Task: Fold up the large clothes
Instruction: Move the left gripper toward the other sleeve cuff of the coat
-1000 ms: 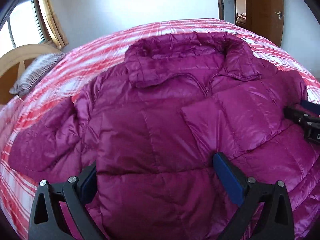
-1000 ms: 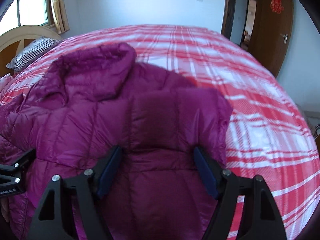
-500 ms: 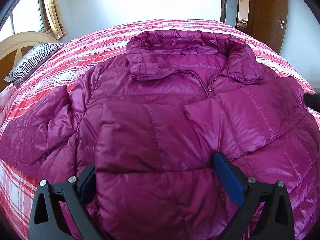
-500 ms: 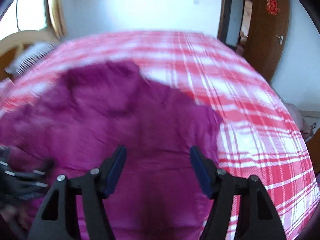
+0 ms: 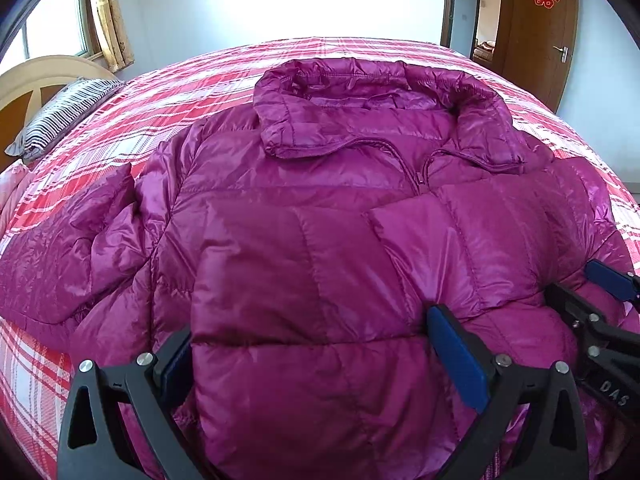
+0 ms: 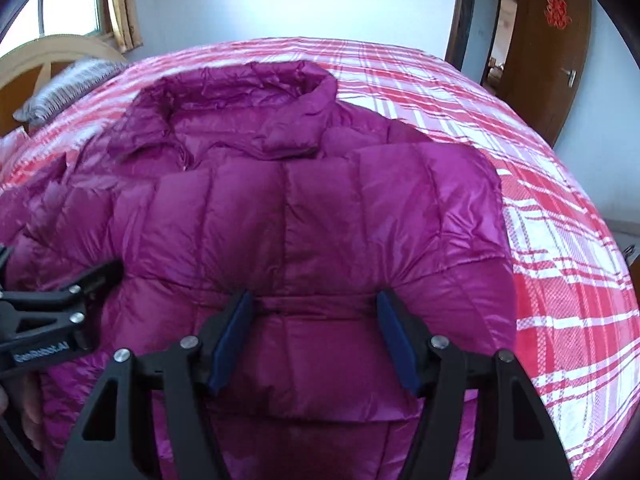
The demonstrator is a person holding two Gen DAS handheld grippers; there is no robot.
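Right claw [image 6: 314, 344] hovering low over the jacket [image 6: 304, 224], jaws spread and empty, blue pads bracketing a puffy quilted panel near the hem without clearly pinching it; last two readings too close to call any closing. Left claw [image 5: 308, 364] also spread wide, pads either side of the lower front panel, nothing clamped as far as visible, though fabric bulges up between the fingers. Each claw visible at the other view's side edge: left claw at the left edge of the right view, right claw at the right edge of the left view. Jacket lying front-up, collar [image 5: 384, 108] toward the far edge of the bed [image 6: 540, 184], hem toward the near edge, zip [image 5: 416, 168] partly open at the neck. Right sleeve [image 5: 472, 236] already folded in across the chest, cuff near the middle. Left sleeve [image 5: 76, 248] still sprawled out toward the left edge of the bed, crumpled, not folded. Judged progress: early, one sleeve in; left sleeve, then body fold hem-to-collar still to do. Striped pillow [image 5: 66, 116] at the far left corner by the headboard. Writing: "DAS" on the right claw body in the left view; a white label on the left claw in the right view, roughly "GenRobot.AI", small and partly blurred. Red paper character on the door [image 5: 538, 20], decorative, double-happiness style.
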